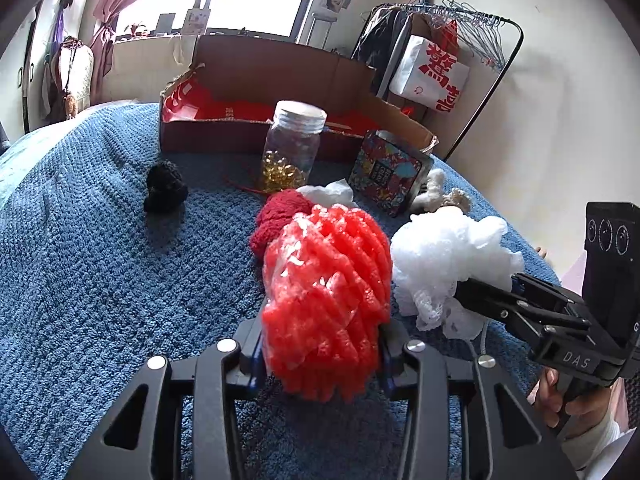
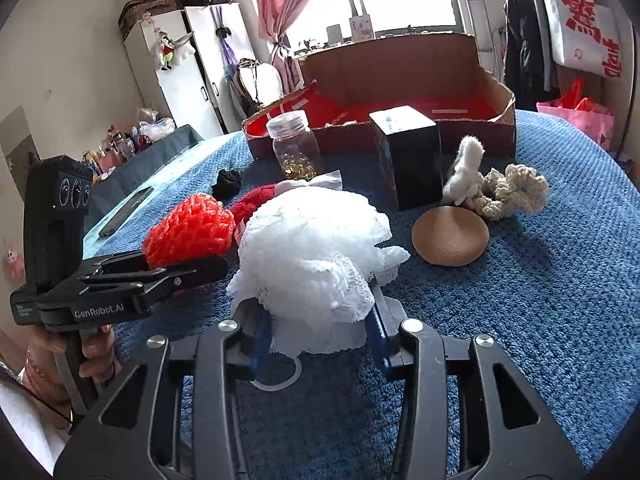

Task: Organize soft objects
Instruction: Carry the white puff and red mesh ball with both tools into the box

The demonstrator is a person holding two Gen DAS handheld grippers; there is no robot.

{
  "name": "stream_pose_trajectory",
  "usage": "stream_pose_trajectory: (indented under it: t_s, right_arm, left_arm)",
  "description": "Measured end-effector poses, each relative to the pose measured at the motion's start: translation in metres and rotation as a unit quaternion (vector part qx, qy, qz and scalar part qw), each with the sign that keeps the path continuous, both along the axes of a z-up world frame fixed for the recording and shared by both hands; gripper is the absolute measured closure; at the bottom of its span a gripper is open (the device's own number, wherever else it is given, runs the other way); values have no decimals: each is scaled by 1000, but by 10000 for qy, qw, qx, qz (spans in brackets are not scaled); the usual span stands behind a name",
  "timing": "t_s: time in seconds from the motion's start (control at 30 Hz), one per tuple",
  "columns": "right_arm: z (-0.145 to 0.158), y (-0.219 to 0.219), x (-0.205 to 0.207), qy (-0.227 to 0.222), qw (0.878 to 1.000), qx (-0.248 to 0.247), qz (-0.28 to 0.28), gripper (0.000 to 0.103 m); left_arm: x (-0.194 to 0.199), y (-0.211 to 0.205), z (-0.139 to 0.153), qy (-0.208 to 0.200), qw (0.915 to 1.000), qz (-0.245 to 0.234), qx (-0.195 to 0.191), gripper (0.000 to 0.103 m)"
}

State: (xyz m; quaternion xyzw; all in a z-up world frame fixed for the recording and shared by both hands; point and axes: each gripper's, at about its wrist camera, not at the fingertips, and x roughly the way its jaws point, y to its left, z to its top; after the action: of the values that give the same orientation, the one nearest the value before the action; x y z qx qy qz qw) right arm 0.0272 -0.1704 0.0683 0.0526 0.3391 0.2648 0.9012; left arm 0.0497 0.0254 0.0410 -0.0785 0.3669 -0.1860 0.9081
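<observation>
A red foam mesh bundle (image 1: 328, 288) sits between the jaws of my left gripper (image 1: 320, 344), whose pads press its sides; the gripper is shut on it. Just to its right lies a white mesh bath pouf (image 2: 312, 248), and my right gripper (image 2: 316, 332) is shut on its near end. In the left wrist view the right gripper (image 1: 472, 292) reaches into the pouf (image 1: 448, 256) from the right. Seen from the right wrist, the left gripper (image 2: 192, 268) grips the red bundle (image 2: 188, 228). Both bundles rest on the blue knitted blanket (image 1: 100, 260).
Behind them lie a red knit piece (image 1: 276, 212), a black knit piece (image 1: 164, 188), a white tissue (image 1: 332, 192), a tan round pad (image 2: 450, 236), a cream crochet scrunchie (image 2: 512, 192) and a white fluffy toy (image 2: 464, 172). A glass jar (image 1: 294, 144), a patterned tin (image 1: 388, 172) and an open cardboard box (image 1: 256, 68) stand further back.
</observation>
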Motion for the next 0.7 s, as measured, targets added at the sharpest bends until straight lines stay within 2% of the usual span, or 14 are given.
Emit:
stream_pose_trajectory:
  t_s: [0.2, 0.33, 0.53, 0.7]
  right_arm:
    - [9, -11, -6, -88, 9999, 69, -74, 68]
    - [17, -27, -4, -58, 9996, 65, -279, 68]
    - [28, -60, 11, -89, 9962, -283, -822, 68]
    - [42, -74, 32, -204, 9901, -871, -1085, 68]
  left_arm:
    - [1, 9, 13, -63, 10000, 54, -52, 59]
    - [13, 21, 19, 6, 9997, 245, 73, 59]
    - [48, 42, 28, 162, 9984, 445, 300, 59]
    - [85, 44, 35, 387, 9964, 269, 702, 59]
